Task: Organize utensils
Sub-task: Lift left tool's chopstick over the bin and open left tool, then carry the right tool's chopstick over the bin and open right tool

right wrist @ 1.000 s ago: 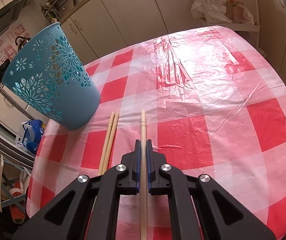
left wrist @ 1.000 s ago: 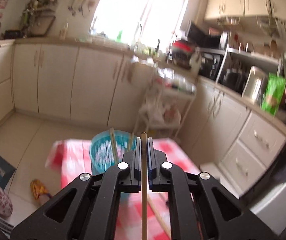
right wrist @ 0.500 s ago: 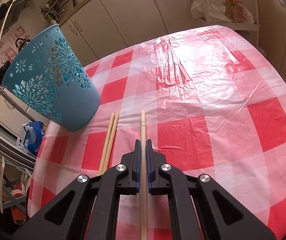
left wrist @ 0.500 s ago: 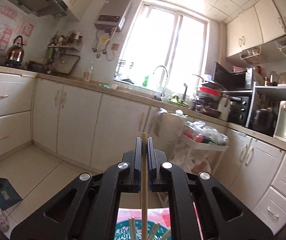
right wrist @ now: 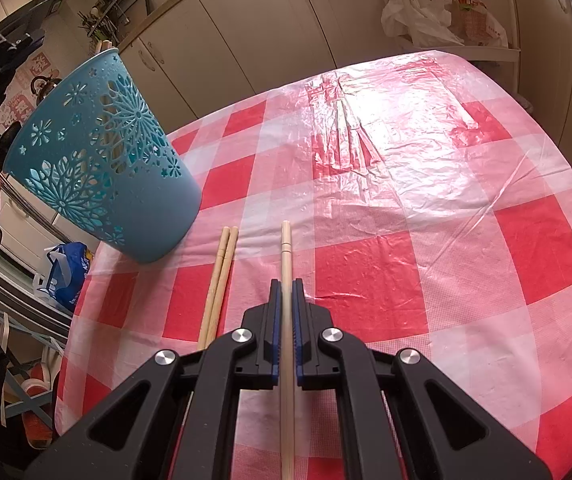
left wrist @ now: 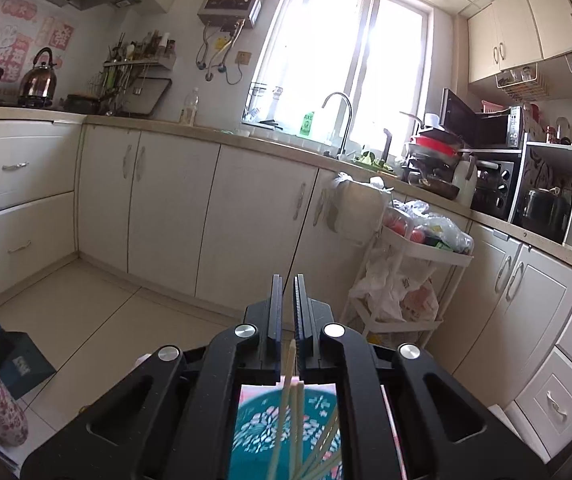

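The right claw (right wrist: 286, 283) is clamped on a single wooden chopstick (right wrist: 286, 248) that lies flat on the red-checked tablecloth (right wrist: 426, 208). The stick runs up the middle of the jaws with its far end poking out ahead, probably gripped along its length so it lifts level. The left claw (left wrist: 288, 280) hangs over the blue perforated basket (left wrist: 261, 432), its jaws drawn almost together with only a slit between the tips and nothing in that slit. The top of a chopstick shows low down behind the fingers. I cannot tell whether it is pinched there or standing loose in the basket.

Several pale chopsticks (left wrist: 286, 420) lean inside the basket, fanned out against its wall. From the right wrist view the basket stands at the table's far-left edge, with stick ends just clearing the rim. Two more chopsticks (right wrist: 221, 276) lie side by side, touching, between the basket and the clamped one. By my reckoning three sticks remain to go in.
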The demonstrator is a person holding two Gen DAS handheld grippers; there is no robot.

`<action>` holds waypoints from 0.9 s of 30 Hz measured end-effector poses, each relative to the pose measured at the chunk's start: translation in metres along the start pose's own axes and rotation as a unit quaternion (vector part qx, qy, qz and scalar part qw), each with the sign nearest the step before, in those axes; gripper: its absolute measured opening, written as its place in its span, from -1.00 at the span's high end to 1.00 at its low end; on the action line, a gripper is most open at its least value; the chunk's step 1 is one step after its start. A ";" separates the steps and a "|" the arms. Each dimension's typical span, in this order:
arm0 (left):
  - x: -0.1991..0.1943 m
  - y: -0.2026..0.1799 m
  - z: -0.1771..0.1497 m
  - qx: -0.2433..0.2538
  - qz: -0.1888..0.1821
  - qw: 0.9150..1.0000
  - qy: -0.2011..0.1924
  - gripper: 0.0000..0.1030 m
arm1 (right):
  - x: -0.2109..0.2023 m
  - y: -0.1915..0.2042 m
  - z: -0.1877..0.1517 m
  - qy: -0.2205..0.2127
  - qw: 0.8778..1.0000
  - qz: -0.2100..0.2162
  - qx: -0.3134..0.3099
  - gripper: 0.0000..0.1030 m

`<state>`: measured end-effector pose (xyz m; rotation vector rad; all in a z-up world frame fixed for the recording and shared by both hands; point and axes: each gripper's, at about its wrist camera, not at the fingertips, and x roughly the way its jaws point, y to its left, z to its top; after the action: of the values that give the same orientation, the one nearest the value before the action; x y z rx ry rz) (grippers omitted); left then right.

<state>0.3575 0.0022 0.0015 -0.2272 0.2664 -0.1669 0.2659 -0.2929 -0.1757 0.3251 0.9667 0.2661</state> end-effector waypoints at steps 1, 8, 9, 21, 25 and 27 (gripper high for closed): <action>-0.005 0.003 -0.003 0.000 -0.001 1.000 0.003 0.88 | 0.000 0.000 0.000 0.000 1.000 0.000 0.000 0.88; -0.061 0.039 -0.038 -0.017 0.030 0.999 0.002 0.15 | 0.001 0.006 0.000 0.001 1.000 -0.012 -0.017 0.88; -0.066 0.044 -0.045 -0.013 0.036 0.999 0.010 0.12 | 0.001 0.008 0.000 0.001 1.000 -0.017 -0.021 0.88; -0.068 0.051 -0.146 0.036 0.078 0.982 0.167 -0.57 | 0.001 0.023 -0.002 0.003 0.997 -0.045 -0.066 0.63; -0.059 0.043 -0.166 0.043 0.068 0.978 0.192 -0.66 | 0.002 0.034 -0.005 0.002 0.993 -0.069 -0.091 0.60; -0.053 0.041 -0.176 0.045 0.066 0.975 0.208 -0.72 | 0.003 0.036 -0.005 0.003 0.992 -0.081 -0.101 0.65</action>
<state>0.2637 0.0163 -0.1606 -0.0810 0.6879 -0.0926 0.2607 -0.2579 -0.1666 0.0599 0.9576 0.2141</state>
